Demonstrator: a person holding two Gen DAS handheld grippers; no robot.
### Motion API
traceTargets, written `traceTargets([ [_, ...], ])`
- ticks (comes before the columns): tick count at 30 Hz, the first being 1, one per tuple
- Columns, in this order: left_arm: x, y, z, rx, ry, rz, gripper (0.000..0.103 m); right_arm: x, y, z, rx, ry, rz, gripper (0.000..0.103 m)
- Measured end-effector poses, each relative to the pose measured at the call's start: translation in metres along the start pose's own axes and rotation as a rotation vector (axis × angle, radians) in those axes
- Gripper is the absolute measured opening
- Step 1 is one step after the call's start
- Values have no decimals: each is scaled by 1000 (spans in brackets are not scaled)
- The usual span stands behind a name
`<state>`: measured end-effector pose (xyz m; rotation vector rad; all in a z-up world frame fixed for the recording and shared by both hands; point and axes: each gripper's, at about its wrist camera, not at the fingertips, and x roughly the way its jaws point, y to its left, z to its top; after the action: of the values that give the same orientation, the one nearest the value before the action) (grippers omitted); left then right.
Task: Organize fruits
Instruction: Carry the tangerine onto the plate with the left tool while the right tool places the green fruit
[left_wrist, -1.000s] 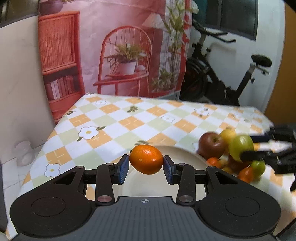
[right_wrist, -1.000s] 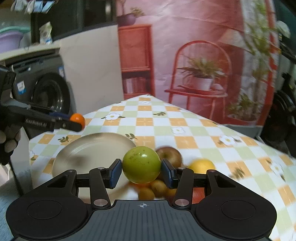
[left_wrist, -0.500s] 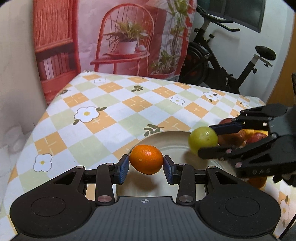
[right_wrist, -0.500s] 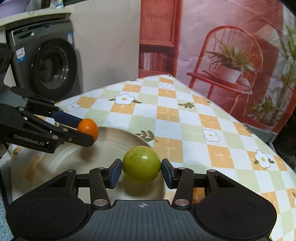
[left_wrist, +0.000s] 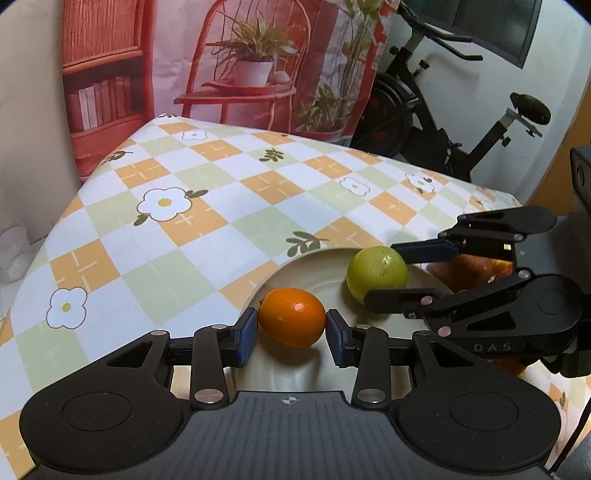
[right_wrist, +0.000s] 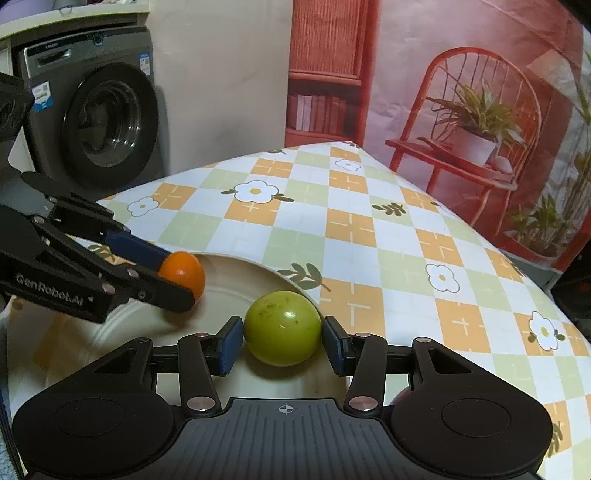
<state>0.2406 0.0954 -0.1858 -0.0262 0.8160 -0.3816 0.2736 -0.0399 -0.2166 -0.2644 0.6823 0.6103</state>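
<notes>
We have an orange fruit (left_wrist: 291, 316) clamped between the blue pads of our left hand-held gripper (left_wrist: 291, 336), its jaws narrowed to the fruit's width, and a green fruit (right_wrist: 282, 328) pinched the same way in our right hand-held gripper (right_wrist: 283, 345). Both hang low over the pale plate (right_wrist: 236, 266), the orange nearer its left side, the green near the rim on the far right; whether either touches the plate we cannot tell.

We judge the sorting barely begun: no fruit lies loose on the plate, both are yet to be released, and a heap of red and orange fruits (left_wrist: 476, 266) waits behind the right hand-held gripper in the left wrist view.

The two grippers sit near each other over the plate, so we have little room between them. Beyond the rim, the checked tabletop (left_wrist: 229, 206) lies bare and wide out to its far edges, where it drops away toward a washing machine (right_wrist: 99, 118) and an exercise bike (left_wrist: 443, 110).
</notes>
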Motion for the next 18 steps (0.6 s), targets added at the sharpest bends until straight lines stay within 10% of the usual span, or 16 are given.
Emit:
traceTargets([
  [18, -28, -21, 5, -66, -116, 32, 44, -72, -38, -26, 169, -210, -39, 45],
])
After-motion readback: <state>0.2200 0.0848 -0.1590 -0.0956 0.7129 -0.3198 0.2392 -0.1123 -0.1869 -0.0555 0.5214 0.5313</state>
